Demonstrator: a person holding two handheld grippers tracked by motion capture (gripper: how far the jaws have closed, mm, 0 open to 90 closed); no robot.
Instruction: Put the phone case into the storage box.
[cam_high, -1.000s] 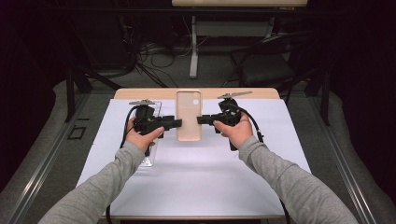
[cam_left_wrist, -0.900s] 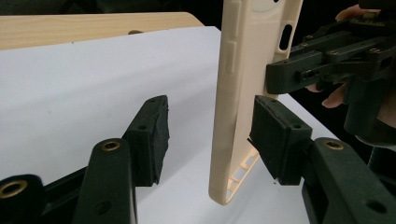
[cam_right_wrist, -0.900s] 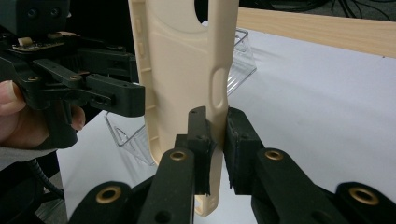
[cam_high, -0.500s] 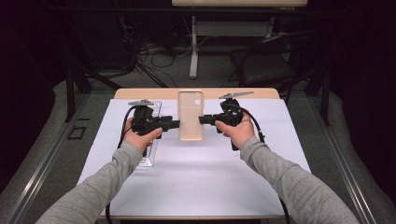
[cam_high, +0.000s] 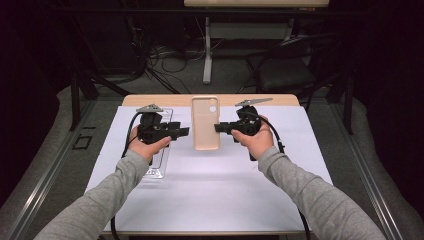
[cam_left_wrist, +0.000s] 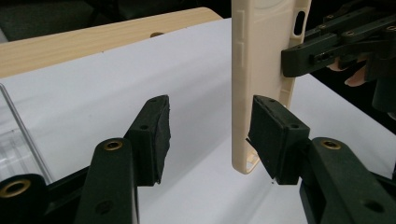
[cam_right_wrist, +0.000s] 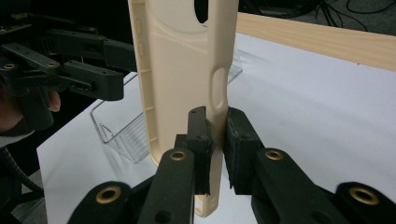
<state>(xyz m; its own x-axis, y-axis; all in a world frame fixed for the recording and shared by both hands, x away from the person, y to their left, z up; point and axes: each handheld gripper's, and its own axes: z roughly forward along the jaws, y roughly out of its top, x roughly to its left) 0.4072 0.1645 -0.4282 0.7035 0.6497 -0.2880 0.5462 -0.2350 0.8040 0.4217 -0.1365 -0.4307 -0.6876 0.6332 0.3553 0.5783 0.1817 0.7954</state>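
Phone case (cam_high: 205, 122) hanging pinched in right gripper (cam_right_wrist: 215, 140); left gripper (cam_left_wrist: 208, 135) standing half-open beside its edge, needing squarer alignment before closing.

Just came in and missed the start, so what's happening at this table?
A person works with a gripper in each hand. The right gripper is clamped on one long edge of a beige phone case, holding it up above the white sheet. The left gripper is open at the case's other edge, one pad close beside it. A clear plastic tray lies under the left hand.
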